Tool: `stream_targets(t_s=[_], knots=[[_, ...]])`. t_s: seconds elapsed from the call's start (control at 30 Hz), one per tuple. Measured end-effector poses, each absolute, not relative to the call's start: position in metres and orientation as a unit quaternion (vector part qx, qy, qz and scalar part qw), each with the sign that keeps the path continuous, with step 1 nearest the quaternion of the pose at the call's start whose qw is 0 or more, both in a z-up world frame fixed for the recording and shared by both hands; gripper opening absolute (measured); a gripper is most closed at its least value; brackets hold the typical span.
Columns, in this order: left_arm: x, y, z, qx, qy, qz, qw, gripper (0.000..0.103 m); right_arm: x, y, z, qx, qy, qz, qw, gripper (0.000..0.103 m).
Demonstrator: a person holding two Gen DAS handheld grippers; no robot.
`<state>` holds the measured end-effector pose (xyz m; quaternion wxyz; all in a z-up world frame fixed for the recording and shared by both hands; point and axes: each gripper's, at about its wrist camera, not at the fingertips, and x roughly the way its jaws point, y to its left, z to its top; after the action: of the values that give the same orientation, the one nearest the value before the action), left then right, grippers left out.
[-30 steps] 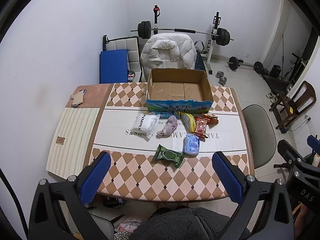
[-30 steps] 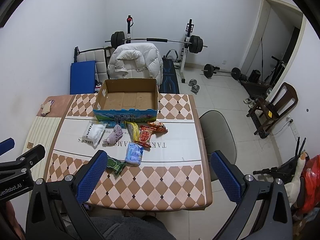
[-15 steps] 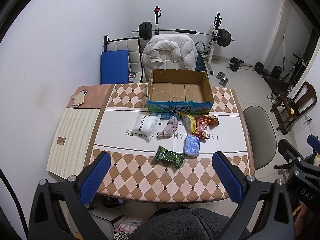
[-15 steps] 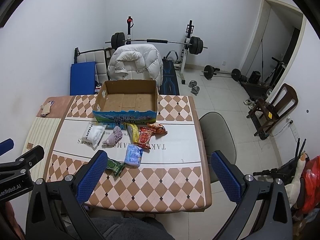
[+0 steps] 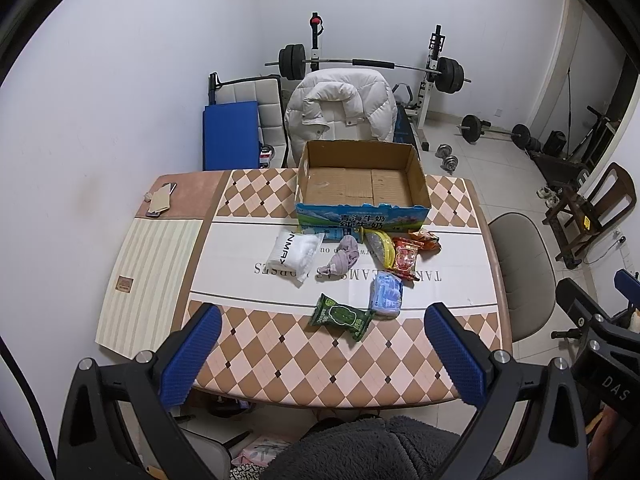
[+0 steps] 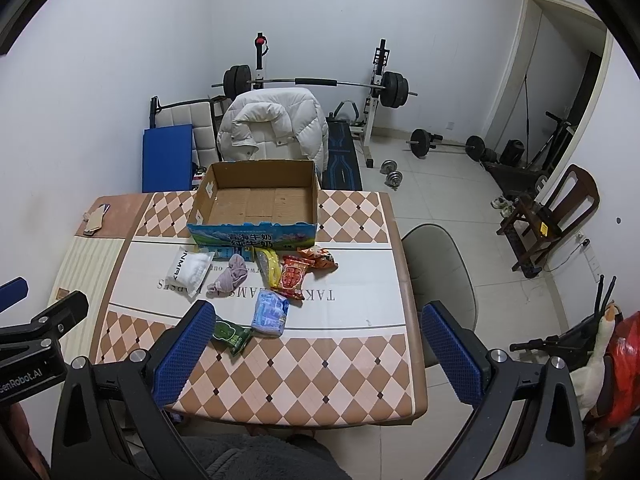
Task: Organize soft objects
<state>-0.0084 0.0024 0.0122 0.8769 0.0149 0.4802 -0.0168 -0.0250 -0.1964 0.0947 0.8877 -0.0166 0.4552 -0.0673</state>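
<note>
An empty open cardboard box (image 5: 362,184) (image 6: 256,200) stands at the table's far side. In front of it lie a white pack (image 5: 296,254) (image 6: 189,272), a mauve cloth (image 5: 342,260) (image 6: 230,278), a yellow packet (image 5: 380,246) (image 6: 268,266), a red snack bag (image 5: 406,258) (image 6: 294,276), an orange bag (image 5: 426,238) (image 6: 320,258), a blue tissue pack (image 5: 386,294) (image 6: 271,312) and a green wipes pack (image 5: 340,316) (image 6: 232,334). My left gripper (image 5: 324,348) and right gripper (image 6: 316,344) are open, empty, held high above the near table edge.
A checked table (image 5: 280,352) carries a striped mat (image 5: 148,280) and a small card item (image 5: 160,198) at the left. A chair with a white jacket (image 5: 340,112) stands behind the box, a grey chair (image 5: 520,264) at the right. Gym weights (image 5: 368,68) stand behind.
Both views have shifted slightly: the table and objects sit a little higher and farther in frame. No object has moved and both grippers stay open.
</note>
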Motion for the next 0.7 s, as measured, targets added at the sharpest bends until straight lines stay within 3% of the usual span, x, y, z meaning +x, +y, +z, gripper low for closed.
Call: stream_targets(t_s=[0.4, 0.7], knots=[[0.015, 0.020, 0.006, 0.003, 0.493, -0.008, 0.870, 0.103, -0.002, -0.191, 0.084, -0.003, 0.473, -0.063, 0.879, 0.103], [0.105, 0.060, -0.105, -0.056, 0.590, 0.023, 0.805, 0.103, 0.082, -0.208, -0.039, 0.037, 0.567, -0.045, 0.821, 0.103]])
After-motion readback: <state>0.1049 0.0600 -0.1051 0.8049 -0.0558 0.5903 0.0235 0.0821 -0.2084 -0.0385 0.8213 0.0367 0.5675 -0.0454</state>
